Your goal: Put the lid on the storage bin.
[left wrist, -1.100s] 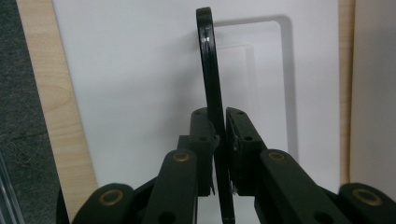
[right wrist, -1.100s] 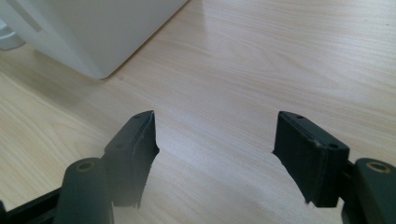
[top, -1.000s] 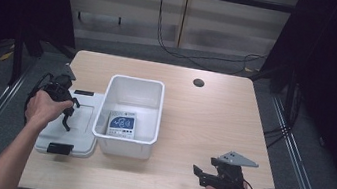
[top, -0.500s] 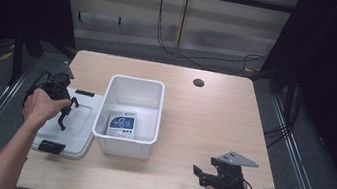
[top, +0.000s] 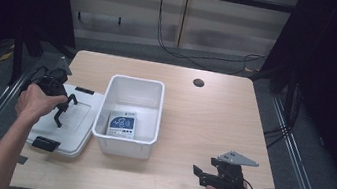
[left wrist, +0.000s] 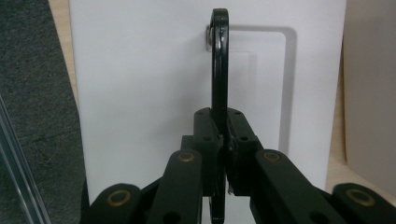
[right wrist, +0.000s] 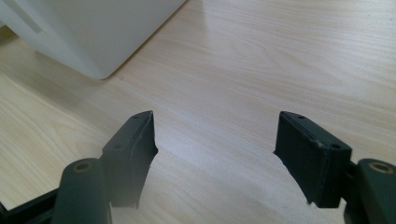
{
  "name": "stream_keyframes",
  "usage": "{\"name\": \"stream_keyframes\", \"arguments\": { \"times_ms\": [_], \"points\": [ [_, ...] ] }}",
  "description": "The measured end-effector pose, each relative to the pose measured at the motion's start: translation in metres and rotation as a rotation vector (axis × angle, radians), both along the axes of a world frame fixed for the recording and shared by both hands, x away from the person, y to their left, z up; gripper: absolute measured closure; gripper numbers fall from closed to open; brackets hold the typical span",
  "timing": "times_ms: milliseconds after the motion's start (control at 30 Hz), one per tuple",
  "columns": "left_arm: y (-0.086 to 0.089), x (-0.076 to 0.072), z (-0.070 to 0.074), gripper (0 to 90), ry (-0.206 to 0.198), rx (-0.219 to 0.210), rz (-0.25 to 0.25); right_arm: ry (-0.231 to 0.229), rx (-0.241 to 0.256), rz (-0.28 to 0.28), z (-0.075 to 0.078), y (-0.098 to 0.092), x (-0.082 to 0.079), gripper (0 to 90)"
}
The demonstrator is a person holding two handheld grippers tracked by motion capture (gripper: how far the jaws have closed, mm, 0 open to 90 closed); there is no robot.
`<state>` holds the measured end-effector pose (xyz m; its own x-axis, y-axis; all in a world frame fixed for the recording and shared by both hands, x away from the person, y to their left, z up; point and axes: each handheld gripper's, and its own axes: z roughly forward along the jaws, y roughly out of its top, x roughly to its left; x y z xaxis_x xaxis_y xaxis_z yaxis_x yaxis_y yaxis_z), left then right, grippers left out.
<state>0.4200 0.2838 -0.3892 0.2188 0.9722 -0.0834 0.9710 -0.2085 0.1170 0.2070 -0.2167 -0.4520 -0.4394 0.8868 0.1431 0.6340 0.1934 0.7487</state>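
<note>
High view: the desk (top: pixel 213 116), pale wood with rounded corners, carries everything, with a small dark hole (top: pixel 198 83) near its far edge. A white bin (top: pixel 130 115) stands left of the desk's centre, open at the top, and a white-and-blue packet (top: pixel 121 123) lies flat on its floor. Just beside the bin, at the desk's left edge, a white lid (top: pixel 70 128) lies flat, with black clips at its far and near ends. The left gripper (top: pixel 64 109) hangs over that lid; in the left gripper view its jaws are pressed together on a thin black handle (left wrist: pixel 219 70), which rises upright from the lid (left wrist: pixel 140 93). The right gripper (top: pixel 198 172) sits near the desk's near edge, right of the bin and well apart from it; in the right gripper view its jaws stand wide apart over bare wood, holding nothing.
</note>
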Motion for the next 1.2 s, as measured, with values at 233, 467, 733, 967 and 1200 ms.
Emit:
{"name": "stream_keyframes", "arguments": {
  "times_ms": [233, 467, 733, 967, 1200],
  "points": [
    [0.011, -0.002, 0.017, 84.8, -0.019, -0.012, 0.014, 0.004, 0.007, -0.006, 0.0, 0.0, 0.0, 28.2],
    [0.018, -0.005, 0.026, 84.7, -0.019, -0.025, -0.013, 0.006, 0.006, -0.006, 0.0, 0.0, 0.0, 28.1],
    [0.019, -0.007, 0.035, 84.9, -0.027, -0.026, -0.021, 0.006, 0.005, -0.015, 0.0, -0.001, 0.0, 27.7],
    [0.021, -0.009, 0.046, 84.8, -0.039, -0.041, -0.026, 0.01, 0.007, -0.014, 0.0, -0.001, 0.0, 27.4],
    [0.023, -0.009, 0.054, 84.8, -0.051, -0.041, -0.013, 0.012, 0.006, -0.016, 0.0, -0.001, 0.0, 27.3]
  ]
}}
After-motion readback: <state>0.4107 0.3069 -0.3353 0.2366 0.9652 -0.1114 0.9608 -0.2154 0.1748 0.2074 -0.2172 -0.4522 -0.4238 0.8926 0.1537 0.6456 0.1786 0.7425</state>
